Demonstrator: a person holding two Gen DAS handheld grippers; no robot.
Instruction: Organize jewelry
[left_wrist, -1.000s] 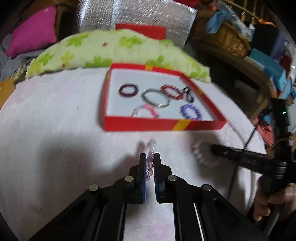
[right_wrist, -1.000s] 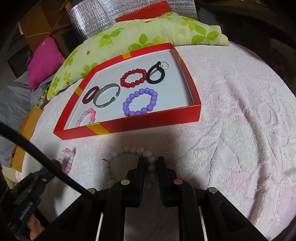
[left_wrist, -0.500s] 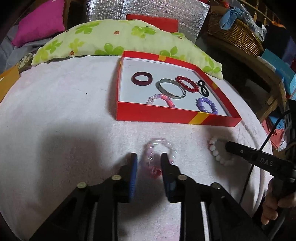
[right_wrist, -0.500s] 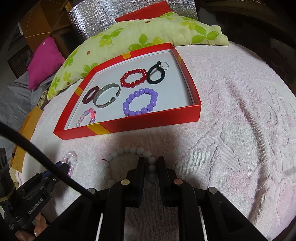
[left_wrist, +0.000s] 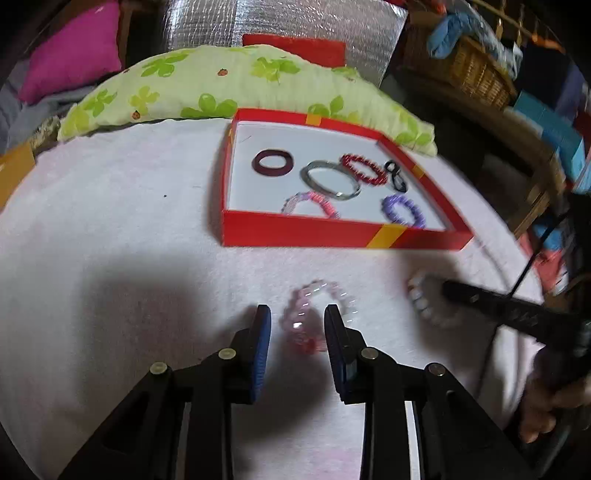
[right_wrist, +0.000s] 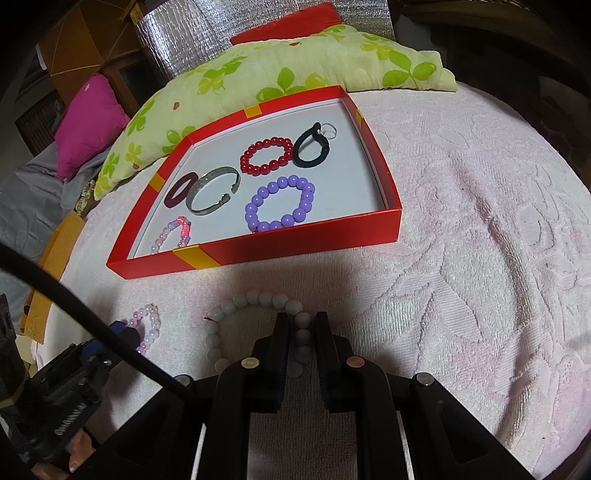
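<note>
Nearest in the left wrist view, the left gripper (left_wrist: 297, 325) has its jaws parted narrowly, a pink and clear beaded bracelet (left_wrist: 314, 319) lying loose between the blue pads on the pale pink embossed towel (left_wrist: 110, 229), neither pad pressing it; the same view shows, to the right, the right gripper (left_wrist: 448, 290) reaching onto a white beaded bracelet (left_wrist: 421, 302), with a hand (left_wrist: 543, 410) gripping its handle at the frame's edge. The right wrist view shows what that one blurs: the right gripper (right_wrist: 301, 332) has its jaws nearly together, clamped on the right side of the white beaded bracelet (right_wrist: 236, 306), which lies flat on the towel (right_wrist: 480, 258); the pink bracelet (right_wrist: 147, 325) sits to its left beside the left gripper's tip (right_wrist: 125, 330). Farther off stands a shallow red cardboard box (right_wrist: 295, 243) with yellow bands, holding a purple beaded bracelet (right_wrist: 280, 203), a red beaded bracelet (right_wrist: 266, 155), a silver open bangle (right_wrist: 212, 195), a dark maroon ring (right_wrist: 179, 192), a black hair tie (right_wrist: 310, 147) and a pink and lilac beaded bracelet (right_wrist: 173, 234). Beyond it lies a green leaf-print pillow (right_wrist: 258, 77); then a magenta cushion (right_wrist: 90, 122), silver foil sheeting (left_wrist: 280, 22), and, only in the left view, a wicker basket (left_wrist: 469, 70) at far right.
</note>
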